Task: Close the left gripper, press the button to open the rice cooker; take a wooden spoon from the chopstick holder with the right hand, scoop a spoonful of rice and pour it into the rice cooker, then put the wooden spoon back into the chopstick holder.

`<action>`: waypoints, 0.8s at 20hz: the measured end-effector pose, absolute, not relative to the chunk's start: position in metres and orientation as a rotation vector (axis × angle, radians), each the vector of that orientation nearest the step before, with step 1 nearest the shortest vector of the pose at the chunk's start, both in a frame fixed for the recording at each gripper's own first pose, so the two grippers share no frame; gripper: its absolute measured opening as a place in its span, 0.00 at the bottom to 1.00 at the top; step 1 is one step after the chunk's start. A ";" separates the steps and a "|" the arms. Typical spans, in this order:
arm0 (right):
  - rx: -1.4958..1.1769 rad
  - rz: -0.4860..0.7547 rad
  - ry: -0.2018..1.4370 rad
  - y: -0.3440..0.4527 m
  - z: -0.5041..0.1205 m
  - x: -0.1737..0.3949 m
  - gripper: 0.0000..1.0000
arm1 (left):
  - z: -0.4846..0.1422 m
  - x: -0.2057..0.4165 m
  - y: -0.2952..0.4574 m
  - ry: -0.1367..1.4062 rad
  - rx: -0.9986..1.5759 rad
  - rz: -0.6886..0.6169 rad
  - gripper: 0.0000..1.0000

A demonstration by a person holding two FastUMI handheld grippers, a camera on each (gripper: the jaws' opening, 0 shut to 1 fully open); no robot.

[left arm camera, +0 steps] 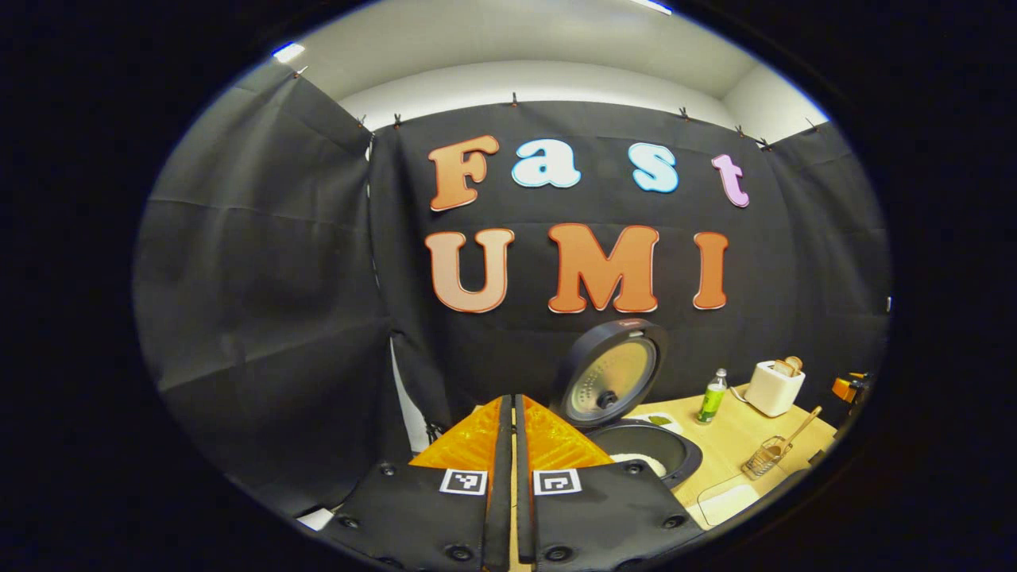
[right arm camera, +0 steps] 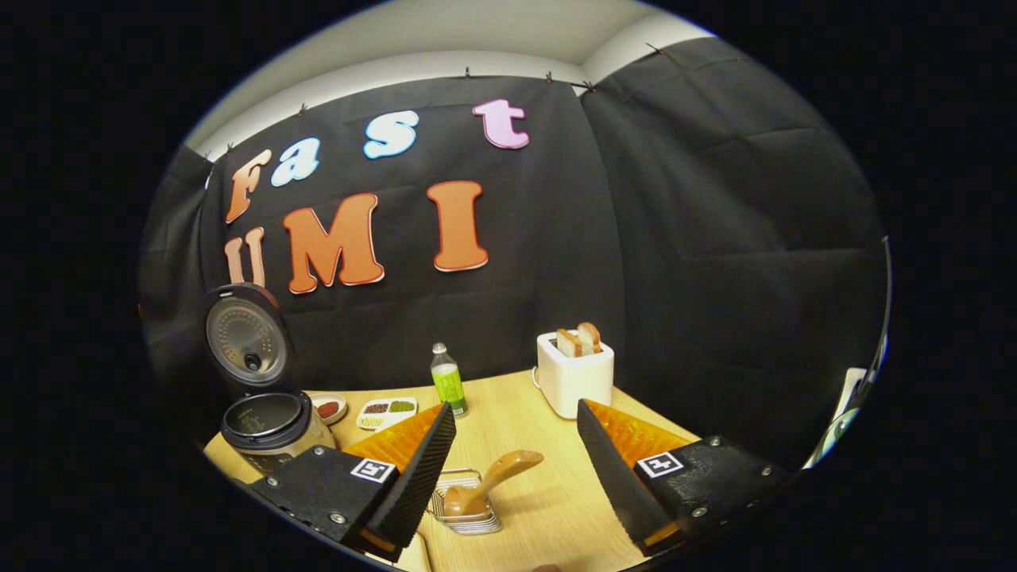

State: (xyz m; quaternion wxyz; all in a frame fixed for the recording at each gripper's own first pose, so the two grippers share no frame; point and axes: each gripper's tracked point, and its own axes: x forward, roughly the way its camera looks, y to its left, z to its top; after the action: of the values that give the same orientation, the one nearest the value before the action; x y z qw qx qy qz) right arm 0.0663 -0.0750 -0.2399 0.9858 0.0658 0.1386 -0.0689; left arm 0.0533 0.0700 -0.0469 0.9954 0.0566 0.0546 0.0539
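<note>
**Cooker open, spoon standing in its holder**

Left gripper view: my left gripper point(left arm camera: 513, 445) has its fingers pressed together with nothing between them, raised above the table's near end; just beyond the tips sits the rice cooker point(left arm camera: 645, 453), its lid point(left arm camera: 609, 373) swung upright and white rice visible in the pot; further along the wooden table point(left arm camera: 735, 437) I see a green bottle point(left arm camera: 713, 396), a white toaster point(left arm camera: 774, 387) with bread in it, and the wire chopstick holder point(left arm camera: 764, 458) with the wooden spoon point(left arm camera: 794, 435) leaning out of it.

Right gripper view: my right gripper point(right arm camera: 516, 461) is spread wide and holding nothing; the chopstick holder point(right arm camera: 465, 508) lies low between the fingers, the wooden spoon point(right arm camera: 489, 481) resting in it with its handle tilted up to the right; the rice cooker point(right arm camera: 270, 429) stands far left, lid up; two small dishes point(right arm camera: 387, 411) of grains sit beside it; the bottle point(right arm camera: 448, 380) and toaster point(right arm camera: 574, 373) stand behind.
</note>
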 end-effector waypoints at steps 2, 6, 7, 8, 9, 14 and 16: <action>0.205 -0.129 0.314 -0.071 -0.263 0.068 0.95 | -0.051 0.052 0.064 0.113 0.083 0.083 0.31; 0.259 -0.132 0.363 -0.067 -0.298 0.078 0.95 | -0.059 0.055 0.065 0.134 0.086 0.072 0.43; 0.281 -0.126 0.374 -0.065 -0.303 0.078 0.95 | -0.063 0.055 0.062 0.132 0.088 0.060 0.61; 0.302 -0.116 0.381 -0.060 -0.307 0.078 0.94 | -0.063 0.055 0.062 0.131 0.088 0.060 0.79; 0.321 -0.110 0.387 -0.058 -0.309 0.078 0.92 | -0.062 0.056 0.063 0.125 0.084 0.064 0.97; 0.420 -0.122 0.402 -0.063 -0.320 0.087 0.66 | -0.065 0.057 0.060 0.118 0.092 0.048 0.97; 0.456 -0.121 0.408 -0.063 -0.321 0.087 0.51 | -0.067 0.059 0.059 0.121 0.099 0.045 0.97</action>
State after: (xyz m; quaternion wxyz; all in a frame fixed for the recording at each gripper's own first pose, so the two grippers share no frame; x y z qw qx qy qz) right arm 0.0865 -0.0626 -0.3207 0.9517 0.2245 0.2009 -0.0594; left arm 0.0587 0.0591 -0.0668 0.9967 0.0493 0.0602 0.0225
